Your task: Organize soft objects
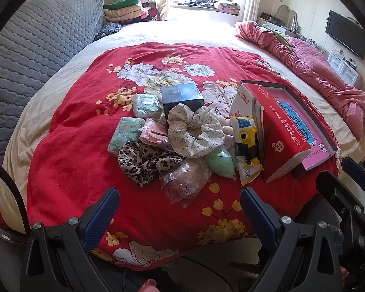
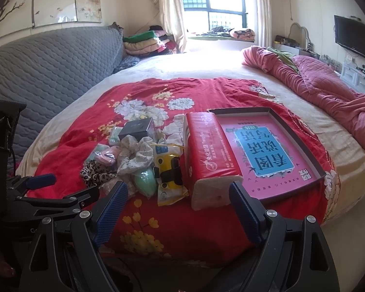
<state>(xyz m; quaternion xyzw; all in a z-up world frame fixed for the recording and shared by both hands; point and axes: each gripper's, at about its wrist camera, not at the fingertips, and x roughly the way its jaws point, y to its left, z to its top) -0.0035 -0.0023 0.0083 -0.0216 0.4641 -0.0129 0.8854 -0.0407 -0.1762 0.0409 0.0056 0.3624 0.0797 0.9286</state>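
Both claws are hanging spread wide and empty at the bed's near edge, left gripper (image 1: pixel 180 215) facing the scrunchie pile (image 1: pixel 194 133), right gripper (image 2: pixel 178 209) lining up on the red tissue pack (image 2: pixel 206 155) beside the open box lid (image 2: pixel 301 150), likely the collecting tray.

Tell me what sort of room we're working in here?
A bedroom, most likely in a home. The work surface is a bed with a padded grey headboard, a pink quilt is bunched at one side, and a TV hangs on the wall.

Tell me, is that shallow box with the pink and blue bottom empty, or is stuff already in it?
Nearly empty. The tray shows its printed bottom bare; only the red tissue pack leans over its left rim.
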